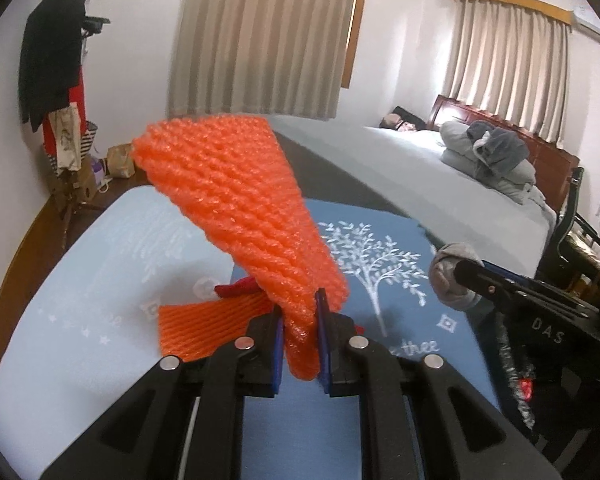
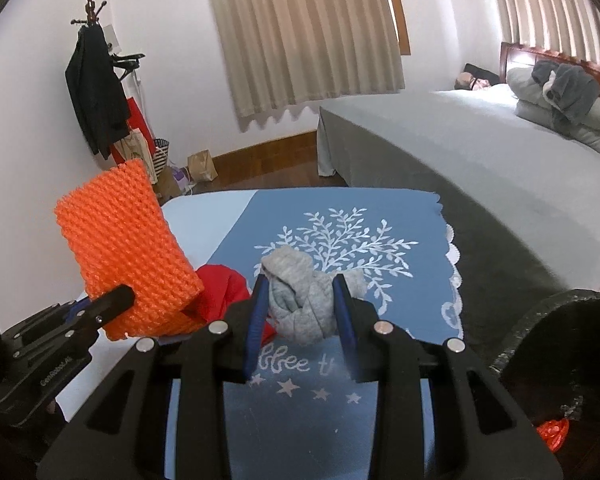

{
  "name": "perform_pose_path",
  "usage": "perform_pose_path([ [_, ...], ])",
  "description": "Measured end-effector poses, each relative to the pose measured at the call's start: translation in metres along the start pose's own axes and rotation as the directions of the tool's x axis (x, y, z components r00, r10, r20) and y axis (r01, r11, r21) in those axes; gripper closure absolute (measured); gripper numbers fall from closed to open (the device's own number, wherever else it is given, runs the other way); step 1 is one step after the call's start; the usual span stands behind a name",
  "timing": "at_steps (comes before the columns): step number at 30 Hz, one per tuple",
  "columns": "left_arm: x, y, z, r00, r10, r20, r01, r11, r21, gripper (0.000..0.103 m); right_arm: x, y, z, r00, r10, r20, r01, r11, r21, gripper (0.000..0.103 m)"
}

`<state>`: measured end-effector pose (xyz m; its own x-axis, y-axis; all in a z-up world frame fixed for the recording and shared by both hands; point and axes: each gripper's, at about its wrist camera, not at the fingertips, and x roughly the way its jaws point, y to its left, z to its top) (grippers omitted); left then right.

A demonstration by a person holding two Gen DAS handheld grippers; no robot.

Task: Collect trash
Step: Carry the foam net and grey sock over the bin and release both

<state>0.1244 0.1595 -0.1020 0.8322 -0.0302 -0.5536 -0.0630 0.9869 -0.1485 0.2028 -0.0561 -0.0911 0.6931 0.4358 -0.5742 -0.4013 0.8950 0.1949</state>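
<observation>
My left gripper is shut on an orange foam net sleeve and holds it up above the blue tablecloth; the sleeve also shows in the right wrist view. A second orange foam net lies flat on the cloth, with a red piece beside it. My right gripper is shut on a balled grey sock, also visible at the right of the left wrist view. A red cloth lies left of the sock.
A dark round bin rim with something red inside stands at the lower right. A bed with grey bedding is beyond the table. A coat rack and bags stand by the wall.
</observation>
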Motion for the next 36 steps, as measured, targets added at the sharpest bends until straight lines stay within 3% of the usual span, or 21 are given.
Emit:
perform_pose_path([
  [12,-0.010,-0.032,0.000,0.998,-0.063,0.001,0.063,0.997,0.049,0.089,-0.047,-0.018,0.001,0.998,-0.034,0.057,0.034,0.999,0.006,0.072],
  [21,-0.017,-0.074,-0.003,0.990,-0.138,-0.002,0.138,0.985,0.104,0.089,-0.091,-0.050,-0.010,0.990,-0.103,0.092,0.099,0.994,0.039,0.072],
  [36,-0.024,-0.171,-0.010,0.950,-0.309,-0.046,0.312,0.926,0.212,0.089,-0.151,-0.119,-0.045,0.962,-0.255,0.099,0.241,0.962,0.131,0.072],
])
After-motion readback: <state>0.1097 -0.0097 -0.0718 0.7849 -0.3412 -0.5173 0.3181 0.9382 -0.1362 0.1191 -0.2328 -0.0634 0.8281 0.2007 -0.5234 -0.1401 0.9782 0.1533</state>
